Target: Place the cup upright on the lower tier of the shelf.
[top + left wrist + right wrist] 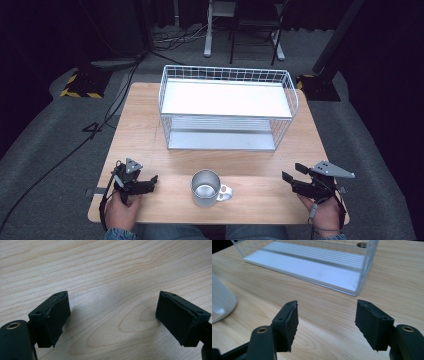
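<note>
A metal mug (205,188) stands upright near the front middle of the wooden table (150,135), its handle pointing right. My left gripper (150,181) rests at the front left, held by a hand, open with nothing between its jaws; in the left gripper view it (112,312) hovers over bare wood. My right gripper (291,176) sits at the front right, also open and empty. In the right gripper view it (327,315) faces the white wire rack (317,267), and the mug (220,302) shows at the left edge.
A two-level white wire rack (227,107) stands at the middle back of the table, its open front facing me. Cables (75,145) run over the grey floor to the left. Stand legs (207,30) rise behind the table.
</note>
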Action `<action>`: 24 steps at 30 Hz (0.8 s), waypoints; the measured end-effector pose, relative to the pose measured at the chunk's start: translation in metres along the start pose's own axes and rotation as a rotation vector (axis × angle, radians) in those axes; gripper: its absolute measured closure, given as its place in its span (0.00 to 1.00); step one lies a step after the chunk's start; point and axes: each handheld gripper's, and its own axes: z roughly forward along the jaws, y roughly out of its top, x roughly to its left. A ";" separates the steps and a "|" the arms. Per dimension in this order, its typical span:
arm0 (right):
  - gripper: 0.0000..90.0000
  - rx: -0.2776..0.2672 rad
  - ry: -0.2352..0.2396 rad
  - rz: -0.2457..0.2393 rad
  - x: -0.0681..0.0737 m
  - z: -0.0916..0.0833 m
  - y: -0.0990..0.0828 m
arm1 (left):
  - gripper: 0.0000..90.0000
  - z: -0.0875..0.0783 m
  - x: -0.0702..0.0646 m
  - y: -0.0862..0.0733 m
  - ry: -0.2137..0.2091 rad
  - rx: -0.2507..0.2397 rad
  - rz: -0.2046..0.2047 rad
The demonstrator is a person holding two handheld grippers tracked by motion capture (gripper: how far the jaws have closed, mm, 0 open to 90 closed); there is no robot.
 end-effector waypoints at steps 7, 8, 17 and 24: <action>0.39 -0.013 0.114 -0.075 0.030 -0.004 0.015 | 0.14 0.000 0.000 0.000 0.000 0.000 0.000; 0.39 -0.018 0.129 -0.084 0.034 -0.004 0.017 | 0.14 0.000 0.000 0.000 0.000 0.000 0.001; 0.38 0.002 0.243 -0.145 0.061 0.005 0.022 | 0.14 0.000 0.000 0.000 0.000 0.000 0.000; 0.38 0.007 0.303 -0.193 0.080 0.008 0.025 | 0.14 0.000 0.000 0.000 0.000 0.000 0.000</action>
